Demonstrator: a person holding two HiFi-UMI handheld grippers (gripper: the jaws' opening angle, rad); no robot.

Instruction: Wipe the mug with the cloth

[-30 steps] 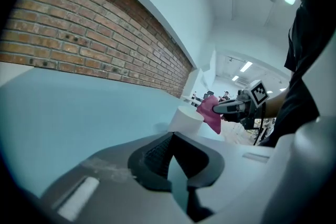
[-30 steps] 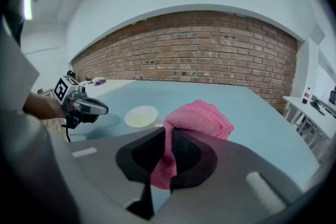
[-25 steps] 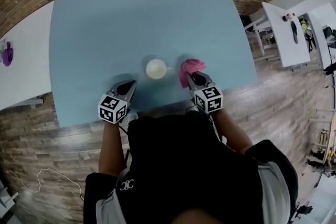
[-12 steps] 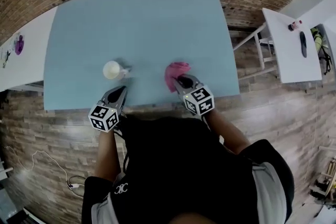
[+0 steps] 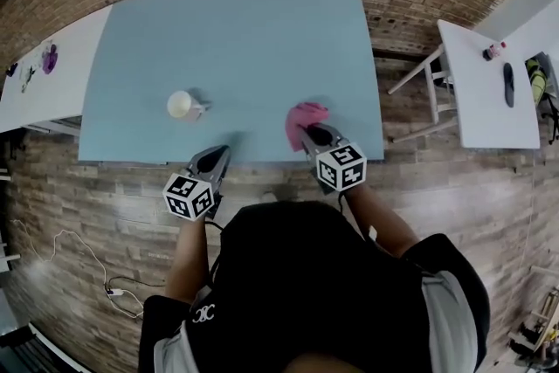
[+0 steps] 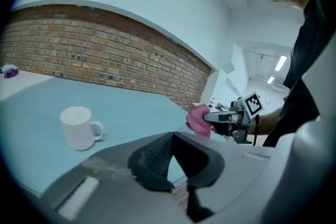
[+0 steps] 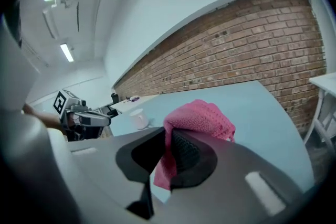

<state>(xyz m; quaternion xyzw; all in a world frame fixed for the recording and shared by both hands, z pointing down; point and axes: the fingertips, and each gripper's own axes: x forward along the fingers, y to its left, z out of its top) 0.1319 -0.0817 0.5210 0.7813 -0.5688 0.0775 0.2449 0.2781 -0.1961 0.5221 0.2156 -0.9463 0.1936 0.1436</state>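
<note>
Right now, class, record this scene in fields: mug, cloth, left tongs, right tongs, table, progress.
mug: white, upright on the table, nothing touching it
cloth: pink, bunched, apart from the mug
left tongs: shut, empty, by the table's front edge
right tongs: shut on the cloth
table: light blue, brick wall behind it
progress: wiping not yet begun

Smooth glazed-looking white mug [image 6: 77, 127], nubbly pink knit cloth [image 7: 202, 118], matt smooth blue table [image 5: 236, 39], rough brick wall [image 6: 105, 55]
</note>
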